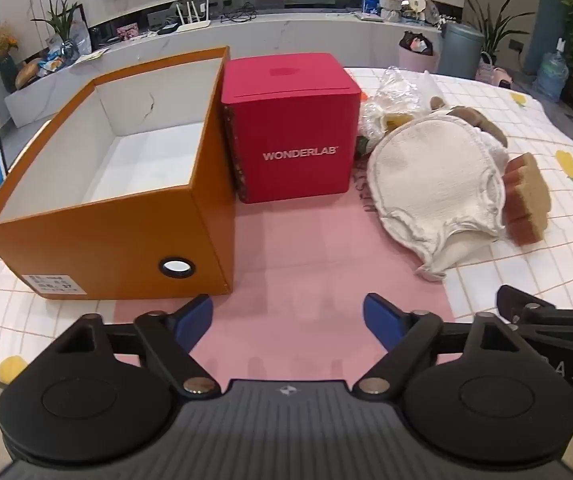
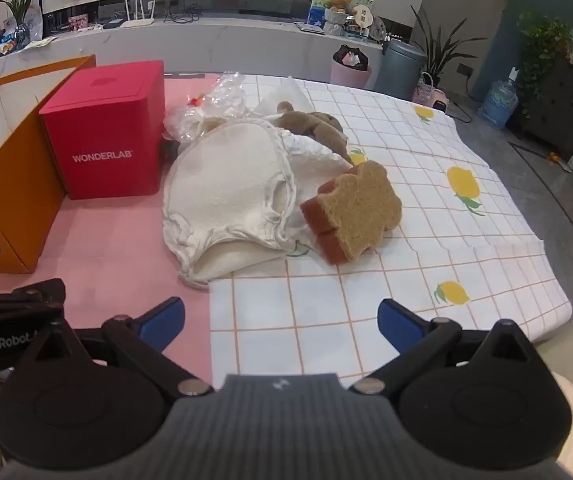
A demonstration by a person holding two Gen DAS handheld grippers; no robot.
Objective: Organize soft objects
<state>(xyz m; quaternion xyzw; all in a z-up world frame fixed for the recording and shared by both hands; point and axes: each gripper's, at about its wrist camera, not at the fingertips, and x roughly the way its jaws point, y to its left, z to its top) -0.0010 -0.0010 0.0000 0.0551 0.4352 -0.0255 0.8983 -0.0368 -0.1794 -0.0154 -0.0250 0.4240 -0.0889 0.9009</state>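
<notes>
Both grippers hang low over the near edge of the bed, fingers spread and grasping nothing: the left gripper [image 1: 288,314] over the pink mat [image 1: 306,248], the right gripper [image 2: 282,320] over the checked lemon sheet [image 2: 426,240].

The soft things lie in a heap. In the right view the cream cloth mitt [image 2: 230,192] is at 11 o'clock, and the bear-shaped sponge [image 2: 356,212] leans on its right edge at 12 o'clock. A brown plush toy [image 2: 314,124] and crinkled plastic wrap [image 2: 214,108] are tucked behind.

The likely trouble is the overlap. Pulling the mitt first would probably tip the sponge or drag the plush along. A shallow pinch on the limp cloth may catch only a fold and slip.

In the left view the open orange box [image 1: 106,216] sits at 10 o'clock, seemingly the bin. The red WONDERLAB box [image 1: 294,136] stands against its right wall, between heap and box, so a low carry could clip it.
</notes>
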